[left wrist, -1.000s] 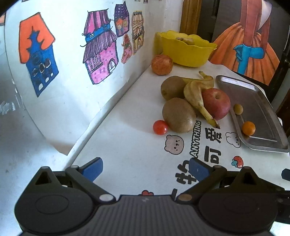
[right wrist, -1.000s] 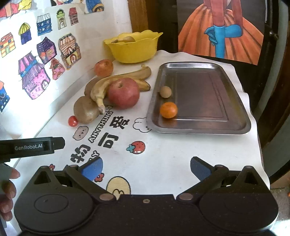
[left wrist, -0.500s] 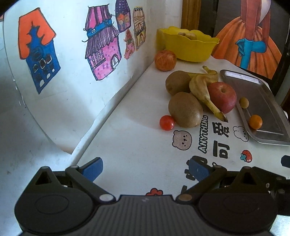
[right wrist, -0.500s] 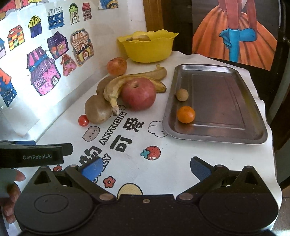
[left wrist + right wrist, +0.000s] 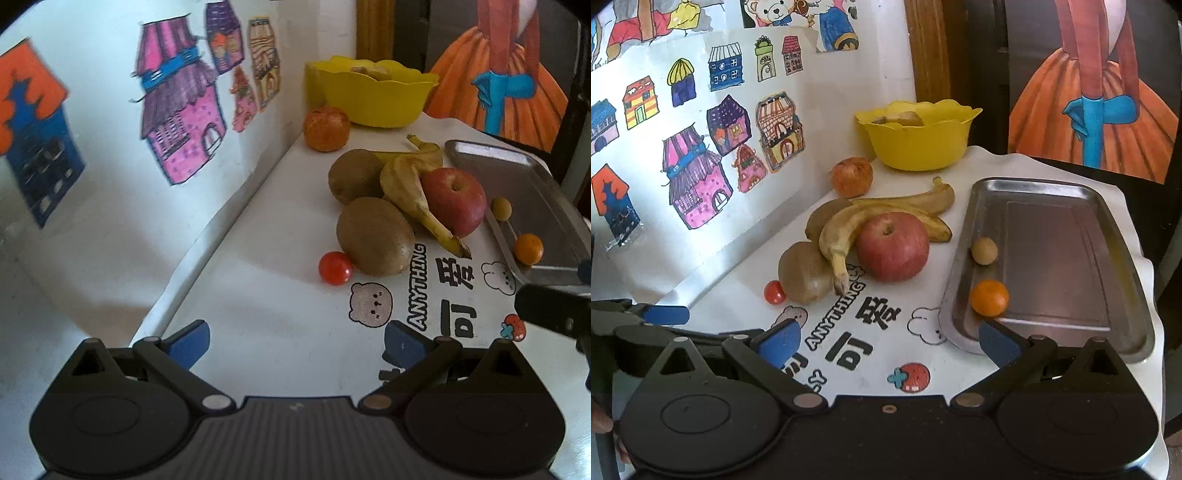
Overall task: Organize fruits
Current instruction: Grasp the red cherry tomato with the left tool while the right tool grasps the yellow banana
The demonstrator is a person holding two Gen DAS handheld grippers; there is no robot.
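Observation:
A pile of fruit lies on the white table: a red apple (image 5: 892, 246), bananas (image 5: 849, 229), two kiwis (image 5: 803, 273), a cherry tomato (image 5: 775, 292) and an orange-red fruit (image 5: 851, 176) by the wall. A steel tray (image 5: 1071, 258) holds a small orange (image 5: 989, 298) and a small tan fruit (image 5: 984, 250). My left gripper (image 5: 295, 341) is open and empty, short of the tomato (image 5: 335, 267) and front kiwi (image 5: 375, 236). My right gripper (image 5: 886, 341) is open and empty, near the tray's front corner.
A yellow bowl (image 5: 918, 138) with something inside stands at the back. A wall with house drawings (image 5: 698, 177) runs along the left. The table's edge falls away right of the tray. The right gripper's finger shows in the left wrist view (image 5: 554, 312).
Both grippers have moved forward toward the fruit; the fruit and tray appear larger and closer. Nothing was grasped.

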